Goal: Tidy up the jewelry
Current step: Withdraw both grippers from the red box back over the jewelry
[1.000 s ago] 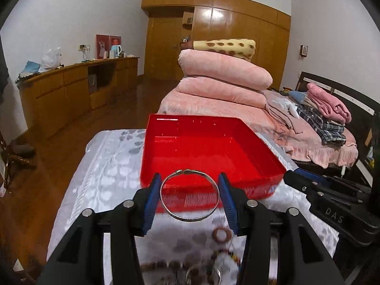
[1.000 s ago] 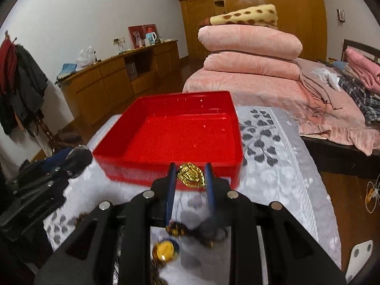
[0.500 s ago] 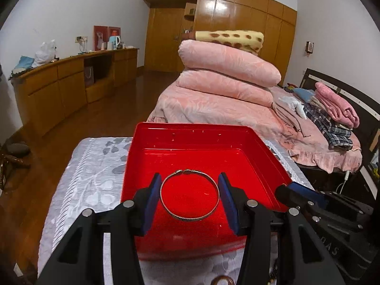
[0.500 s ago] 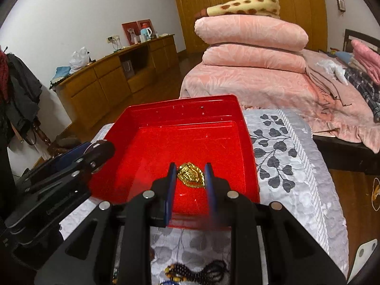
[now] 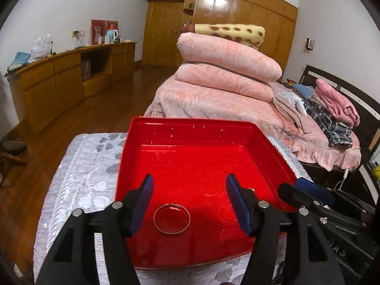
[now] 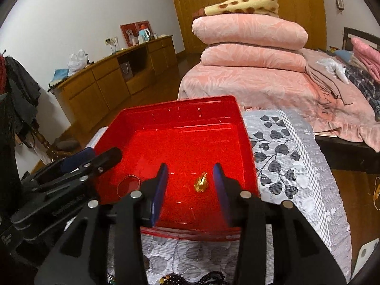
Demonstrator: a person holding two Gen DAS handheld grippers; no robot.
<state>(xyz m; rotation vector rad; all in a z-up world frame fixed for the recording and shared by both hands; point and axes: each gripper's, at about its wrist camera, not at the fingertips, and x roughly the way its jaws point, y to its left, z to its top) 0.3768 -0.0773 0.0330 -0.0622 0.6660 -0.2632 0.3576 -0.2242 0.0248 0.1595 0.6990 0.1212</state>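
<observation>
A red tray (image 5: 190, 128) stands on the table with the grey leaf-patterned cloth. A silver bangle (image 5: 171, 219) lies flat on the tray floor near its front edge; it also shows in the right wrist view (image 6: 127, 185). My left gripper (image 5: 190, 201) is open above it, fingers wide apart and empty. A gold pendant (image 6: 201, 182) lies on the tray floor between the blue pads of my right gripper (image 6: 191, 190), which is open and empty. The right gripper shows at the right of the left wrist view (image 5: 308, 197).
Dark bead strings (image 6: 204, 279) lie on the cloth in front of the tray. A bed with stacked pink quilts (image 5: 225, 71) stands behind the table. A wooden sideboard (image 5: 59, 76) runs along the left wall.
Both grippers moved forward over the tray and opened. The bangle dropped from the left gripper and the gold pendant from the right gripper; both now lie on the tray floor.
</observation>
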